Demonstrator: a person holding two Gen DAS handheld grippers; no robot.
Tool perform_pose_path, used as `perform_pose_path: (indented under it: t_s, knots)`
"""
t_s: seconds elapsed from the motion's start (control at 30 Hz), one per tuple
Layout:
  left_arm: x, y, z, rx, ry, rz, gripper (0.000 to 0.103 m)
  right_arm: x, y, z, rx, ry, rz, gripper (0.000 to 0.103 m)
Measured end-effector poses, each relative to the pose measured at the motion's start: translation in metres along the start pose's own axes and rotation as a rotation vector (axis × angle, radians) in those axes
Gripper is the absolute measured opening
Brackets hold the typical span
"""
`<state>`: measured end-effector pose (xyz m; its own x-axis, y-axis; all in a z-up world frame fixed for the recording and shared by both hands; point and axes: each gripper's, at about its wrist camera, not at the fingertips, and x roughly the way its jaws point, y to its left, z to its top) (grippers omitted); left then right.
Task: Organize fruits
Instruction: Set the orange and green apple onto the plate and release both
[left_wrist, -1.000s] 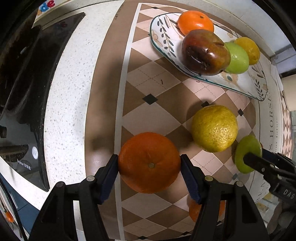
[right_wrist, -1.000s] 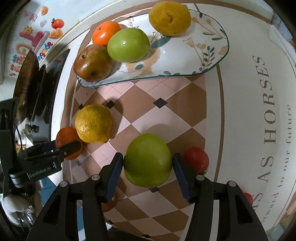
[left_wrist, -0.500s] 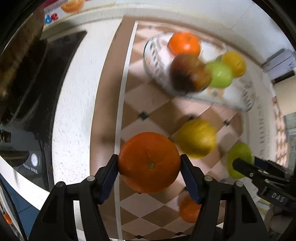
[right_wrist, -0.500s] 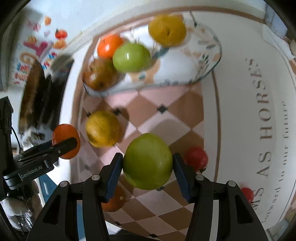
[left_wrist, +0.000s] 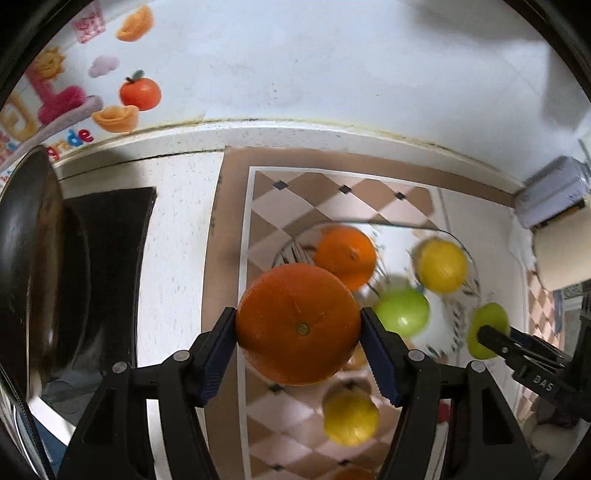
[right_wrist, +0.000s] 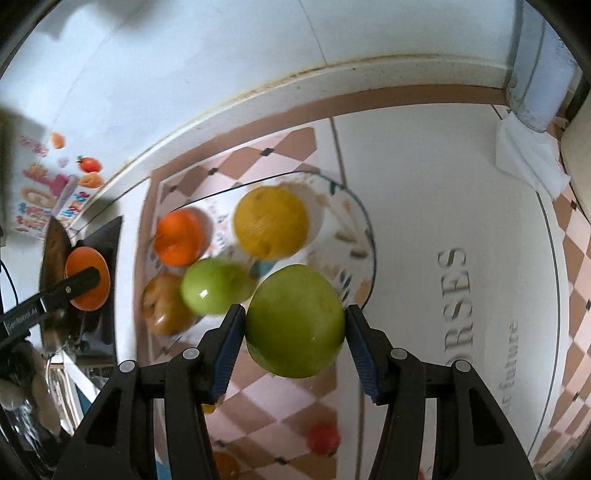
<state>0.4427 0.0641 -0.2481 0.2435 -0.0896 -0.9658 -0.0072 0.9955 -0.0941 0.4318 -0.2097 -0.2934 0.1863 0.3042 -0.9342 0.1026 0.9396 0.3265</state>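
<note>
left hand-held gripper (left_wrist: 298, 326) clamping orange (left_wrist: 297, 324), plate rim (left_wrist: 388, 222) beyond

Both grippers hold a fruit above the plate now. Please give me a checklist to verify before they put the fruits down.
1. Left gripper grips the orange: ok.
2. Right gripper grips the green apple: ok.
3. Free space on the plate: ok, its right part is bare.
4. Fruits already on the plate, such as the yellow citrus, lie still: cannot tell, the pictures are blurred.
5. Height above the plate: cannot tell.
</note>
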Motion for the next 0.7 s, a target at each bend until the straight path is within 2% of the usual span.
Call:
perform_pose_path:
  t_s: [0.13, 0.3, 0.33, 0.37, 0.4, 0.43, 0.47, 0.5, 0.53, 0.7]
  knots:
    - [0.034, 0.005, 0.019, -0.014, 0.078, -0.005, 0.064, 0.014, -0.003, 0.013, 0.003, 0.028, -0.019, 0.058]
    - [0.066, 0.007, 0.024, -0.031, 0.179, -0.014, 0.064, 0.023, -0.010, 0.020, 0.041, 0.063, 0.005, 0.059]
    - [0.070, 0.006, 0.024, -0.033, 0.195, -0.013, 0.064, 0.025, -0.011, 0.020, 0.048, 0.073, 0.004, 0.063]
    - [0.074, 0.007, 0.024, -0.033, 0.212, -0.017, 0.064, 0.026, -0.011, 0.020, 0.051, 0.080, 0.005, 0.083]
    - [0.076, 0.007, 0.024, -0.033, 0.221, -0.020, 0.064, 0.025, -0.011, 0.020, 0.055, 0.078, 0.003, 0.091]
    - [0.076, 0.008, 0.023, -0.041, 0.221, -0.018, 0.064, 0.024, -0.010, 0.020, 0.055, 0.072, -0.001, 0.096]
    - [0.076, 0.010, 0.022, -0.047, 0.221, -0.019, 0.068, 0.023, -0.008, 0.021, 0.048, 0.069, -0.010, 0.096]
    - [0.075, 0.011, 0.022, -0.057, 0.217, -0.030, 0.084, 0.021, -0.006, 0.021, 0.039, 0.068, -0.023, 0.096]
    - [0.073, 0.014, 0.023, -0.067, 0.209, -0.031, 0.091, 0.019, -0.003, 0.021, 0.030, 0.065, -0.037, 0.096]
    - [0.053, 0.021, 0.023, -0.092, 0.156, -0.026, 0.094, 0.009, 0.013, 0.017, -0.029, 0.048, -0.115, 0.096]
